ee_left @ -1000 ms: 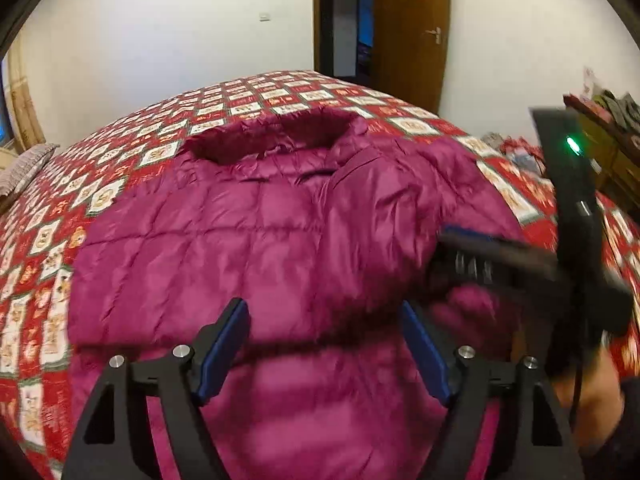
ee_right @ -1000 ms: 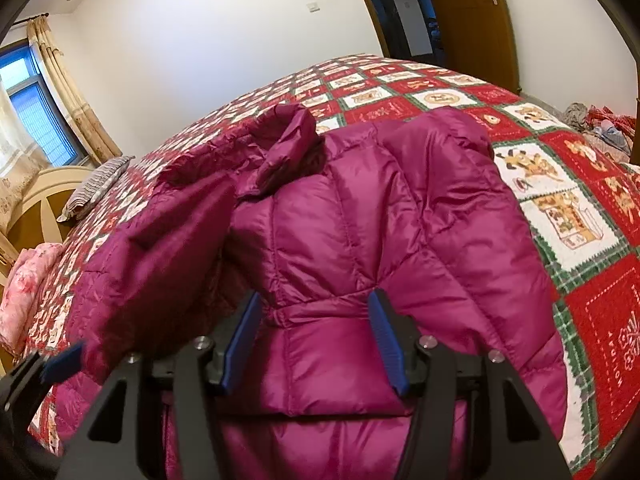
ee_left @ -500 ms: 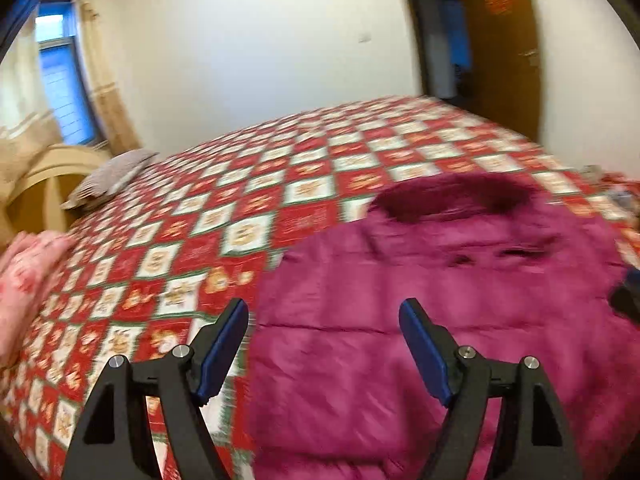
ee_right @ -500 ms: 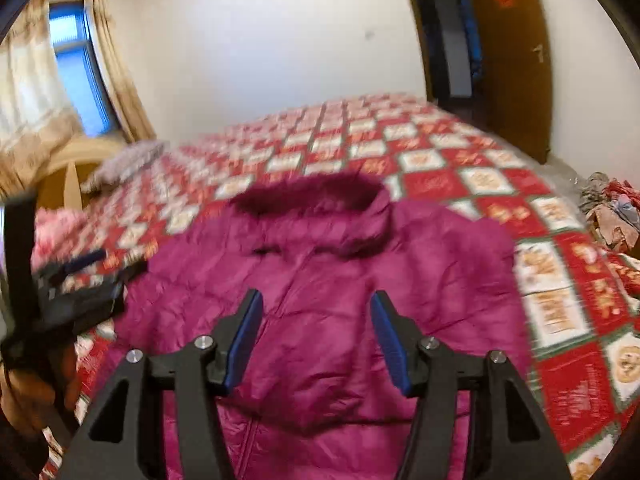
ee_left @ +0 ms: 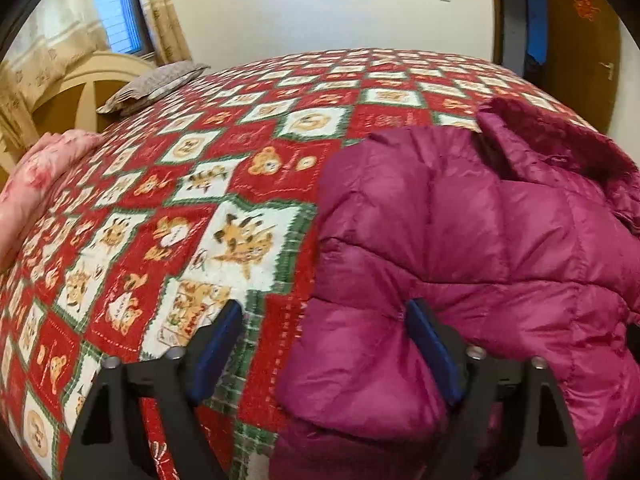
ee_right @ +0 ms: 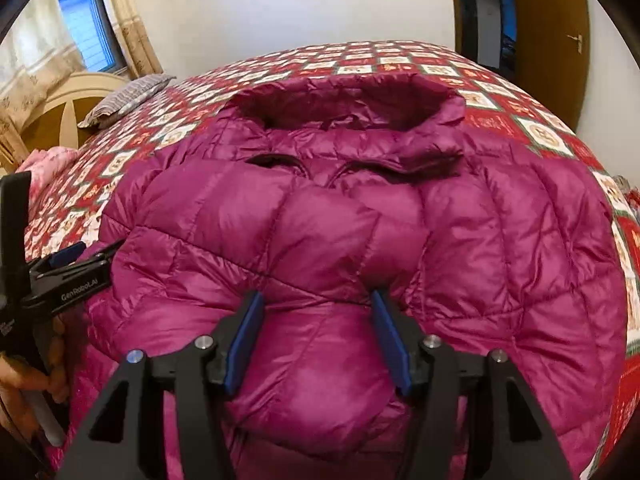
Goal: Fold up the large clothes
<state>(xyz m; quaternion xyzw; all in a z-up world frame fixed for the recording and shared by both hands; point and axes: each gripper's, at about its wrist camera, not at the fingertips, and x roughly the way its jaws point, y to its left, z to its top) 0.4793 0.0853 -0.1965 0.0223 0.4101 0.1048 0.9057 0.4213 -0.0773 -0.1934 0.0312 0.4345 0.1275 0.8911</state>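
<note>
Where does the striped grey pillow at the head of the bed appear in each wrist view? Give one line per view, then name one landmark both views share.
Left wrist view: the striped grey pillow lies upper left, on the quilt's far edge beside the cream headboard.
Right wrist view: the pillow sits upper left again, left of the magenta jacket's hood.
Shared landmark: the window with its curtain, above the pillow.

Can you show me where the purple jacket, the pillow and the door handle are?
Jacket (ee_right: 360,240): right wrist view, on its quilted front.
Pillow (ee_left: 156,86): left wrist view, on its striped top.
Door handle (ee_right: 575,38): right wrist view, on the lever.
</note>
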